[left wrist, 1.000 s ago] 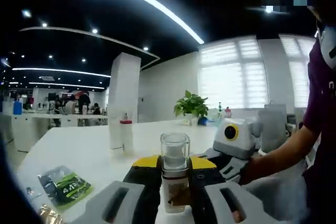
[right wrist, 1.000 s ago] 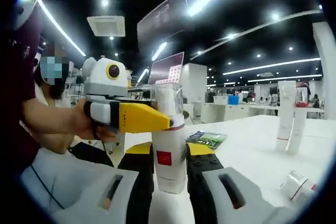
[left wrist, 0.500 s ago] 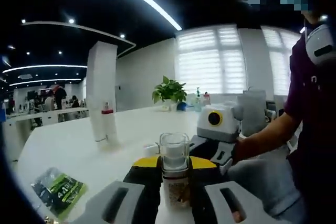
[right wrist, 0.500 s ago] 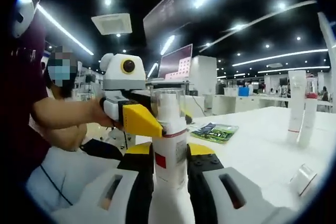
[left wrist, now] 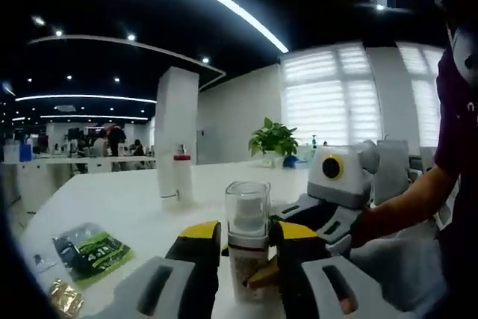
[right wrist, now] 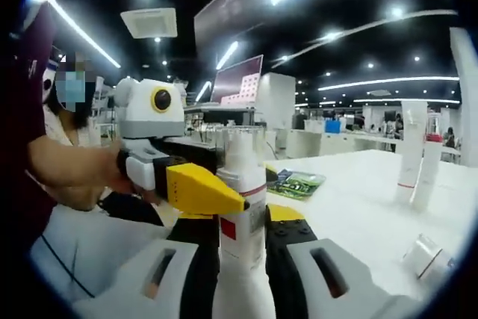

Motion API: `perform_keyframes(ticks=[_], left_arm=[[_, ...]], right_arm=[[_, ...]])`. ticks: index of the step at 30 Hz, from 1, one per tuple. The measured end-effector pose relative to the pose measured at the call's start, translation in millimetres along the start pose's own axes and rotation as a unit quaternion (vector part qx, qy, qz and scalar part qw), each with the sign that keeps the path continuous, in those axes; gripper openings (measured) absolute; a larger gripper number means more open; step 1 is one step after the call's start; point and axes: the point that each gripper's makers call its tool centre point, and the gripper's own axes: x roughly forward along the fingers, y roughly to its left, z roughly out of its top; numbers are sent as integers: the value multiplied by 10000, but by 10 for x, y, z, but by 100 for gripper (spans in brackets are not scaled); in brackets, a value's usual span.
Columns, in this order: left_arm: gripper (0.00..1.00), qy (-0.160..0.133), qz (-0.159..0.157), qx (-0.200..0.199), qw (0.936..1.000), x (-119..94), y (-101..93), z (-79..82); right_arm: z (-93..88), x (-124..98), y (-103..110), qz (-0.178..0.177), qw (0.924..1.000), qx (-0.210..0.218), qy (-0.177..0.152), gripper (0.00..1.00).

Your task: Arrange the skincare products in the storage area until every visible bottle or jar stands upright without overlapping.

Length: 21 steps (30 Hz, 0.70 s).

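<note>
Both tools meet on one pump bottle (right wrist: 240,199), a white bottle with a clear cap and a red label, held upright just above or on the white counter (right wrist: 358,214) — whether its base touches cannot be told. In the right gripper view the right tool (right wrist: 240,248) has its dark-padded jaws closed on the bottle's lower body, while the left tool (right wrist: 202,188) comes in from the left with its yellow jaw tip against the bottle's shoulder. In the left gripper view the same bottle (left wrist: 247,240) stands between the left tool (left wrist: 246,259) jaws, which are clamped on it. The double grip looks like a handover or a steadying hold, so the bottle stays vertical for placing.

Further off, two tall white tubes (right wrist: 415,156) stand upright side by side, well apart from the held bottle. A small clear-capped jar (right wrist: 427,255) lies on its side near the right edge — by my reading it is not yet righted. A green sachet (left wrist: 91,248) lies flat on the counter.
</note>
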Motion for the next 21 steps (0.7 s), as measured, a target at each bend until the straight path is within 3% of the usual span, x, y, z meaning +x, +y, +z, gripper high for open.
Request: perform_keyframes(ticks=[12,21], left_arm=[[21,320,-531,422,9972,14,-59,2],[22,173,-363,174,9990,-44,38,-3]], right_arm=[[-22,-53,18,191,9998,-37,-3,22],[-53,-34,1,176,9998,87,94,21]])
